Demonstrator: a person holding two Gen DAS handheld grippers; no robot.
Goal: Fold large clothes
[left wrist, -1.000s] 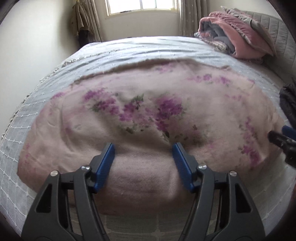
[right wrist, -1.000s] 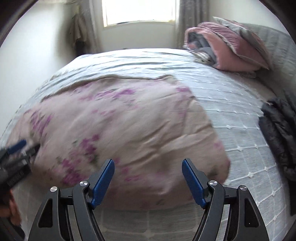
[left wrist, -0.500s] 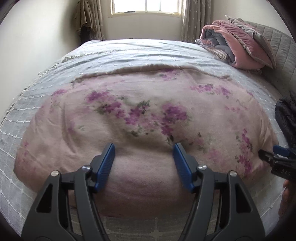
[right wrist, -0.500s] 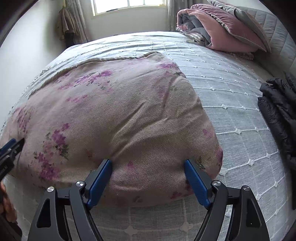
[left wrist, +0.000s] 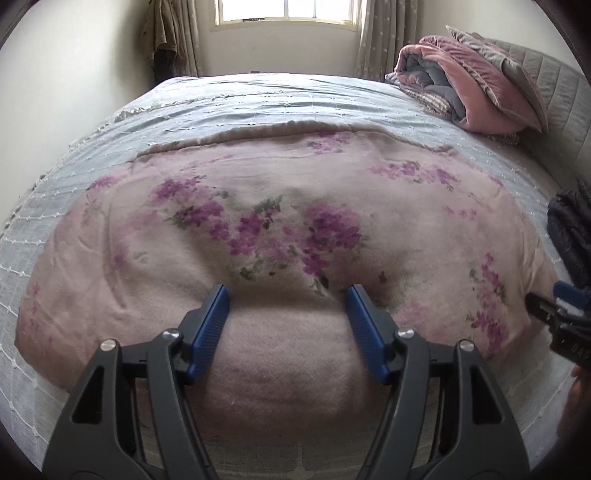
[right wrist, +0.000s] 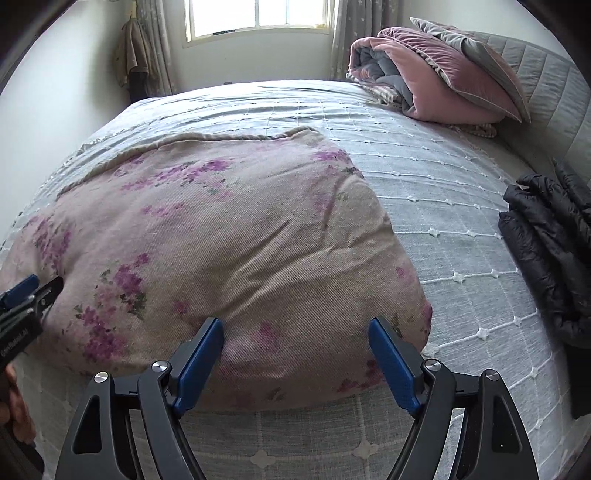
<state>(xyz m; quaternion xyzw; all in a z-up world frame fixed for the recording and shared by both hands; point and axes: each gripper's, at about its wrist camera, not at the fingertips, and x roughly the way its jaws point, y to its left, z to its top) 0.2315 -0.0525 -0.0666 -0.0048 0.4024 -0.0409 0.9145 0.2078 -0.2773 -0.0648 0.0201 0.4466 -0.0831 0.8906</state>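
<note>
The left gripper [left wrist: 287,304] stood with its blue pads [left wrist: 208,325] spread wide, nothing pinched between them; the near edge of the pink floral blanket [left wrist: 280,236] bulged up in the gap, and whether the pads pressed its sides could not be told. The right gripper [right wrist: 295,338] was likewise wide apart and held nothing, its pads [right wrist: 391,360] low in the frame over the blanket's [right wrist: 229,240] near right corner, the cloth rising between them.

In the left wrist view the blanket filled the middle of the frame, spread flat on the bed [left wrist: 258,99], its purple flower clusters at centre and its far hem running across the upper middle. The tip of the right gripper poked in at the right edge, beside the blanket's right margin. In the right wrist view the blanket lay at centre left, its right edge sloping down to a rounded corner just right of the pads, and the left gripper's tip showed at the lower left edge.

The bed wore a grey quilted cover with white stitched crosses. A black puffy jacket [right wrist: 546,243] lay on it at the right edge, apart from the blanket. At the upper right a rolled pink and grey quilt [right wrist: 424,77] sat against the padded headboard [right wrist: 546,81]. A window [right wrist: 258,16] glowed at top centre, curtains at either side, and a brownish garment [right wrist: 133,55] hung in the upper left corner.
</note>
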